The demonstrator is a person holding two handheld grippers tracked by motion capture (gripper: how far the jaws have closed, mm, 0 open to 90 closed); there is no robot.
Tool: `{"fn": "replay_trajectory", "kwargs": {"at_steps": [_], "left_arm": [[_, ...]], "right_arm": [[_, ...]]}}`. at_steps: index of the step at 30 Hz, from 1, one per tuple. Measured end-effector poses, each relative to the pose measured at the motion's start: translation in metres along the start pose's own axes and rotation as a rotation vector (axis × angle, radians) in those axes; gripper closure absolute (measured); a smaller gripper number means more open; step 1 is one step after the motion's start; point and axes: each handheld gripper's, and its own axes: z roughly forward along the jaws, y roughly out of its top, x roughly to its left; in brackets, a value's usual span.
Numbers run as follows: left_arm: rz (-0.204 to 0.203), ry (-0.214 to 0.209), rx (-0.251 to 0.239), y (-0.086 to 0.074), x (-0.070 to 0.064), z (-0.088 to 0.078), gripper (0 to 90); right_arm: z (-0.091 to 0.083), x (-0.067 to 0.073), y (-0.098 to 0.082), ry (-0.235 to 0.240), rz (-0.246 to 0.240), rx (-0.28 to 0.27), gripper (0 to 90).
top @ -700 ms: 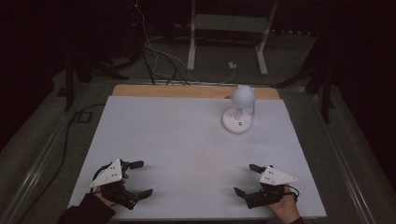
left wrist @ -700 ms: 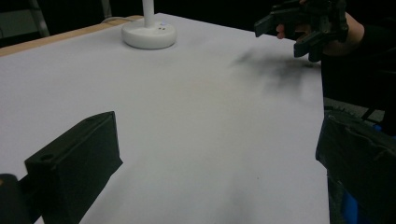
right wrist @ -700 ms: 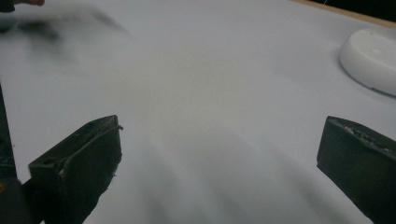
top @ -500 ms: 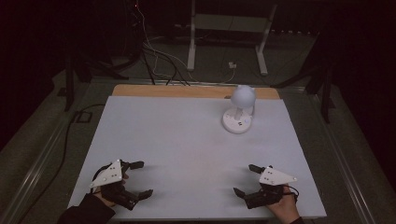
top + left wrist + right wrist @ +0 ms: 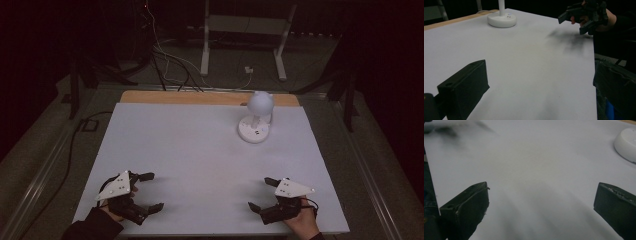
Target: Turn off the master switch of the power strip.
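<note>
where nothing intervenes, lamp [image 5: 256, 120] well beyond grippers

The high view looks from above the near edge forward and down on the whole bench [image 5: 200, 145], with both hands at the bottom. The left gripper view sits low on the left hand-held gripper [image 5: 148, 191] and faces across the bench toward the right hand-held gripper [image 5: 584, 17] and the white lamp [image 5: 502, 20]. The right gripper view rides close above the surface, between its own jaws. All three views share the lamp base beyond the jaws.
</note>
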Motion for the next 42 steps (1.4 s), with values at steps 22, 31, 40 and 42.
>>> {"fn": "replay_trajectory", "kwargs": {"at_steps": [22, 31, 40, 42], "left_arm": [[-0.007, -0.009, 0.004, 0.000, 0.000, 0.001, 0.4], [-0.005, -0.008, 0.005, 0.000, 0.000, 0.001, 0.4], [-0.010, -0.009, 0.000, 0.000, 0.000, 0.001, 0.4], [-0.009, -0.009, 0.000, 0.000, 0.000, 0.001, 0.4]], "right_arm": [[-0.004, 0.009, 0.033, 0.032, 0.025, -0.002, 0.1], [-0.007, 0.005, 0.047, 0.024, -0.004, -0.012, 0.6], [-0.007, -0.002, 0.059, 0.016, -0.015, -0.015, 0.5], [-0.007, -0.005, 0.061, 0.012, -0.014, -0.022, 0.5]]}}
